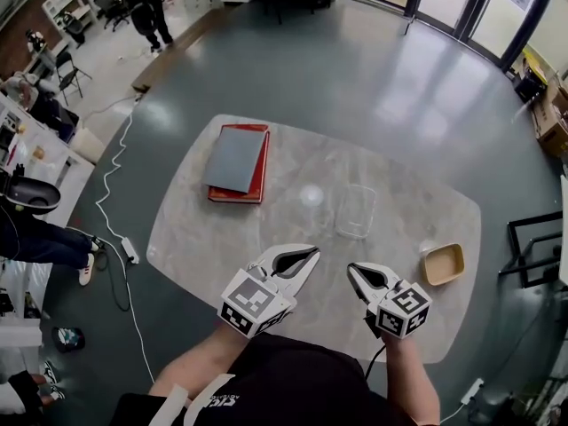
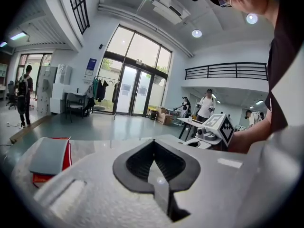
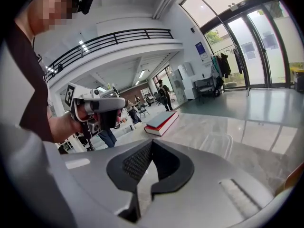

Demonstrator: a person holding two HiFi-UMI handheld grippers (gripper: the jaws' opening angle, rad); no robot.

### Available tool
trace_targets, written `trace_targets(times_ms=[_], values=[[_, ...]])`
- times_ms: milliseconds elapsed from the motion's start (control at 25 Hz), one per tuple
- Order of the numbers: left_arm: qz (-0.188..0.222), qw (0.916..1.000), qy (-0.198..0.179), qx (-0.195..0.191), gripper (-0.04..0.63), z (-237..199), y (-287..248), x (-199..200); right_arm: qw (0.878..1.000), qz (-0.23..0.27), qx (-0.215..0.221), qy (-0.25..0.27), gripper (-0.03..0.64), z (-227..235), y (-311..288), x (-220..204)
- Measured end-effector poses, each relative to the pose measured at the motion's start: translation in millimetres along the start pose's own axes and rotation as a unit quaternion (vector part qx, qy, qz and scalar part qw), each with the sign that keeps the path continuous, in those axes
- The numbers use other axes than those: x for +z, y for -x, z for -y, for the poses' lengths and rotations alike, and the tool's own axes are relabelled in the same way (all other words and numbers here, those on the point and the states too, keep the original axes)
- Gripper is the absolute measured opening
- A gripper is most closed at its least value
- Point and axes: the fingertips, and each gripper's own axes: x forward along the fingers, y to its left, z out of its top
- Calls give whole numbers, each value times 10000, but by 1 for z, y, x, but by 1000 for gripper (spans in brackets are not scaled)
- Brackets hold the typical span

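Observation:
Both grippers hover low over the near edge of a pale marble table (image 1: pixel 195 229). My left gripper (image 1: pixel 311 254) (image 2: pixel 153 142) is shut and empty, its tips touching. My right gripper (image 1: pixel 352 270) (image 3: pixel 151 143) is also shut and holds nothing. A clear plastic container (image 1: pixel 356 211) (image 3: pixel 217 144) lies on the table just beyond them. A small round clear piece (image 1: pixel 311 195) sits to its left. Two stacked books (image 1: pixel 238 161) (image 2: pixel 48 156) (image 3: pixel 161 121), grey on red, lie at the far left. A tan square dish (image 1: pixel 443 264) rests to the right of my right gripper.
The floor around the table is glossy grey. A white cable with a power strip (image 1: pixel 130 250) runs along the floor on the left. Seated people and desks (image 1: pixel 27 193) line the left side, and a person (image 1: pixel 149 7) stands far back. A black frame (image 1: pixel 532 247) stands at right.

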Motion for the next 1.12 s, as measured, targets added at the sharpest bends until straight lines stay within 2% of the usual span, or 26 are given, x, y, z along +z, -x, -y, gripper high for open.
trace_targets(times_ms=[400,640,840,1120], values=[[-45,9998,191,-38,-6,-23,-13,-21,9977,-668,-46,-84,2,26,-35,-23],[-60,9993,360,-115,-6,-29,-22,-35,9927,-1181,-234,-40,2,58,-55,-48],[-126,9994,284,-132,-6,-28,-27,-43,9842,-1743,-297,30,2,89,-69,-71],[-265,9990,314,-200,-8,-27,-29,-51,9663,-2464,-540,511,18,134,-83,-90]])
